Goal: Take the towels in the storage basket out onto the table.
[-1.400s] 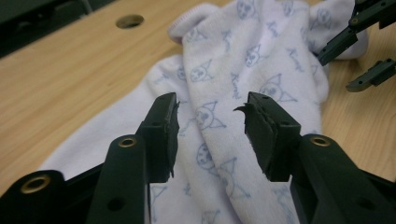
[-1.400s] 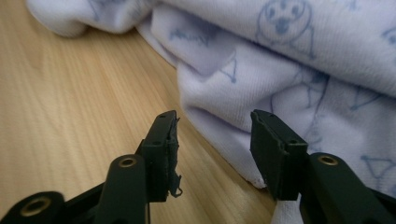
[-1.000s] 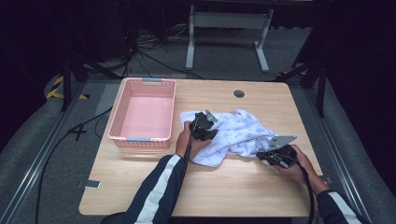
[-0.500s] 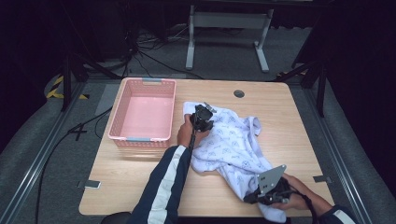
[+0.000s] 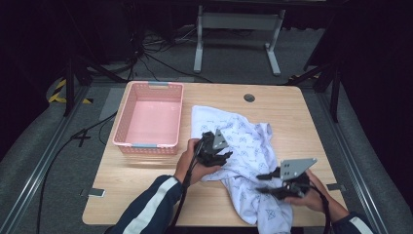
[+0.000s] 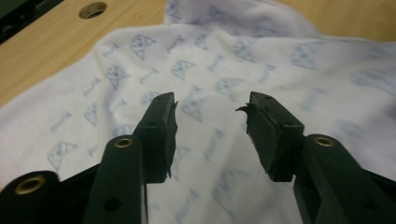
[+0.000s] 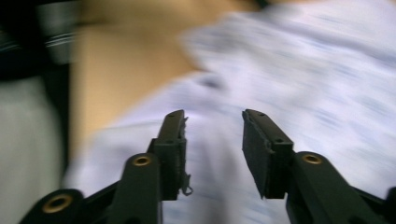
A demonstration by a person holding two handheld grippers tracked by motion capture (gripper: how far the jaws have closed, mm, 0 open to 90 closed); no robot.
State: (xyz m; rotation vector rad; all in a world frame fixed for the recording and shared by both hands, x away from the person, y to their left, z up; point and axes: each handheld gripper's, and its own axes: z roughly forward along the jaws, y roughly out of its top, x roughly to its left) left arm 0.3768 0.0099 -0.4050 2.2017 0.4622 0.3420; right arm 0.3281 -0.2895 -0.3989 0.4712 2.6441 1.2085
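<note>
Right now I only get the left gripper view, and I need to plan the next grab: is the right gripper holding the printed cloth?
Observer: No. The right gripper has just been opening its jaws; in its own view they stand apart above the cloth, nothing pinched between them.
Operator: Where does the cloth end on the person's side?
Observer: In the high view one end reaches over the near edge of the table, by the right gripper.
Operator: Anything beside it?
Observer: A pink basket stands left of the cloth, with nothing in it.
</note>
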